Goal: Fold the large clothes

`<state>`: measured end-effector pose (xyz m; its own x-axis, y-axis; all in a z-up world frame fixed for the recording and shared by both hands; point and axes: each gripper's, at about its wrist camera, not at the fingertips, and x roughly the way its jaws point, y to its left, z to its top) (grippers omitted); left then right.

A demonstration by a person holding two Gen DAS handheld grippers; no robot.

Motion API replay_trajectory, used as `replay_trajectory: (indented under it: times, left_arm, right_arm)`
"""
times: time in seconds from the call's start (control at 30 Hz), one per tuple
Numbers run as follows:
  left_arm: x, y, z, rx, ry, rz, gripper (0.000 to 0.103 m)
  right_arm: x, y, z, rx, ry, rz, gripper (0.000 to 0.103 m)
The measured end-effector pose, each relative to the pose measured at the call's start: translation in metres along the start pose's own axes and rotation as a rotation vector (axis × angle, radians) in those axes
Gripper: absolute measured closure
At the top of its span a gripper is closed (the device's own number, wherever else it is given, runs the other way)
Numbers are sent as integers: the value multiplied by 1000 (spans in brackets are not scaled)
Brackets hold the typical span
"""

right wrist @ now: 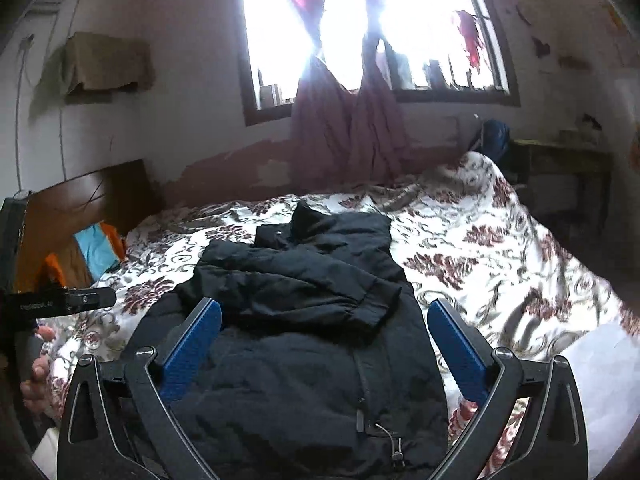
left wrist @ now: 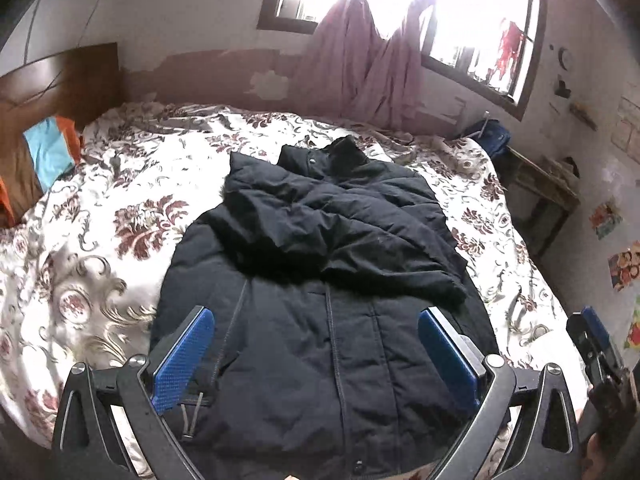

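Black padded jacket [left wrist: 320,280] lies front-up on the bed [left wrist: 100,208], collar at the far end toward the window [left wrist: 472,32], hem at the near edge. Both sleeves are folded in across the chest, stacked one on the other; the body below them lies flat, zip running down the middle. A drawcord toggle [right wrist: 397,450] hangs at the near hem.

Bed cover is white with a dark red floral print, rumpled toward the far side. Wooden headboard [left wrist: 60,80] at far left, with an orange, brown and blue pillow [left wrist: 44,156] against it. Purple curtain [left wrist: 360,60] is bunched at the middle of the window. A small wooden side table [left wrist: 544,188] stands to the right of the bed.

Left gripper [left wrist: 316,326] hangs over the near part of the jacket, blue-padded fingers [left wrist: 184,356] spread wide, nothing between them. Right gripper [right wrist: 324,316] is in the same posture above the lower jacket, fingers [right wrist: 460,344] wide apart and holding nothing. Neither pair touches the fabric as far as can be seen.

From the right wrist view, a hand [right wrist: 36,376] shows at the left edge, wrapped round the handle of the left gripper.
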<state>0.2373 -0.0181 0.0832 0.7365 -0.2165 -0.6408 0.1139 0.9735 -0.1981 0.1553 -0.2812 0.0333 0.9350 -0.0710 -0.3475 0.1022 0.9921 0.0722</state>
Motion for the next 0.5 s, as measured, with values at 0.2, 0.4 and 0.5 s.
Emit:
replay_trajectory:
  times: [0.2,0.4,0.5]
  left_arm:
    - [-16,11,17,9,4,-10,0]
    - [7,31,45,39,-4,38,0]
    - [38,46,59,54,-15,45,0]
  right_arm:
    - [2,29,28,-89,43,26,2]
    - [33,57,50,-184,80,70,2]
    - [65,63,56,-193,75,57,2]
